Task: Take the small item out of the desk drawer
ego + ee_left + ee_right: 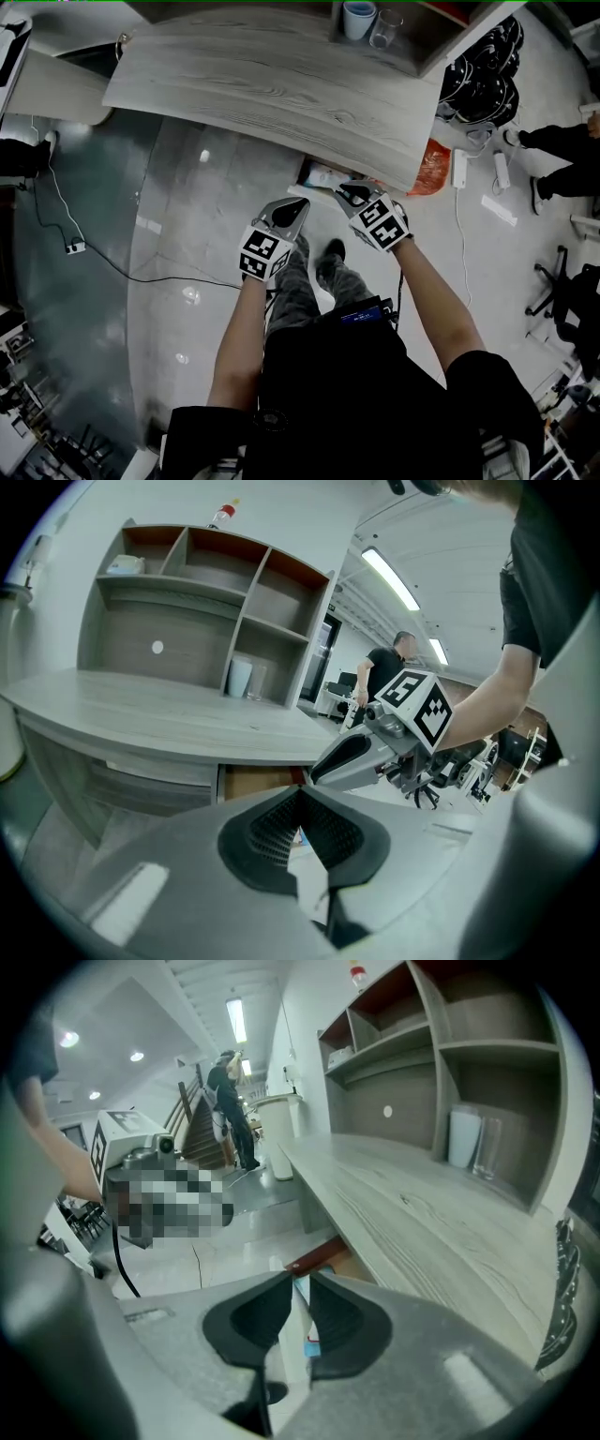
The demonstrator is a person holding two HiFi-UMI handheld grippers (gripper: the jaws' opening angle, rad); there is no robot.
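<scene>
Small item (328, 176) in open drawer (305, 171), frame centre, lay just above right gripper (354, 195), farther from left gripper (289, 216). Right gripper narrowly parted, empty; left closed.

**Desk drawer** (304, 171): a shallow pull-out unit. It is standing open, projecting towards the viewer from under the near edge of the grey wood-grain desk (272, 75), close to the desk's right end. Its inside is showing brown, and its front edge is showing reddish-brown.

**Small item** (328, 176): pale, white with touches of blue. It is lying inside the open drawer, resting on the drawer's floor. It is possibly a flat packet, but it is appearing too small to identify.
</scene>
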